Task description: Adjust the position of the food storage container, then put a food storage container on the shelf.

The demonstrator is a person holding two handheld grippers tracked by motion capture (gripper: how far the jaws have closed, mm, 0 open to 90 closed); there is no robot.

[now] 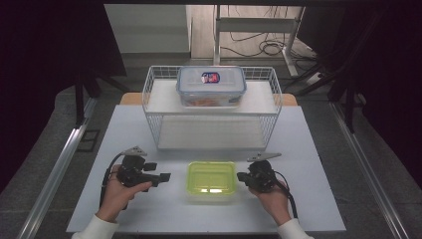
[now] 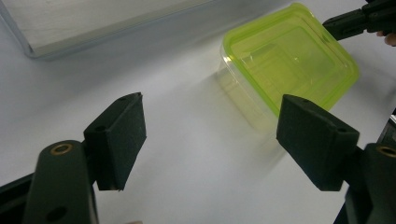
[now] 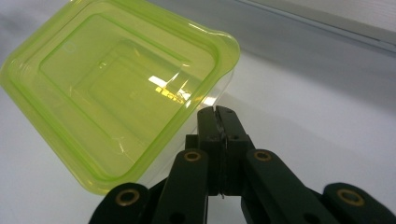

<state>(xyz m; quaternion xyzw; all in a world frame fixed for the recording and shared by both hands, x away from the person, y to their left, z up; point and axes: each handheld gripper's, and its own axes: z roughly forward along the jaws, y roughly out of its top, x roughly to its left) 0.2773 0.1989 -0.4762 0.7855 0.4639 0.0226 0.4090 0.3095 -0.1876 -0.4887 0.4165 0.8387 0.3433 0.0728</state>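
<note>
Two containers: green-lidded tub (image 1: 211,179) on table, blue-lidded box (image 1: 211,85) on rack (image 1: 154,107).

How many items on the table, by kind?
Lidded plastic containers: 2, a green-lidded container at the front and a blue-rimmed container on the rack's top shelf
White wire rack: 1
Hand-held grippers: 2, left hand-held gripper with jaws apart, right hand-held gripper with jaws together
Total: 5

The blue-lidded box (image 1: 211,85) in the wire basket (image 1: 154,107) is showing orange contents too small to identify; its lid label is blurring beyond reading.
</note>
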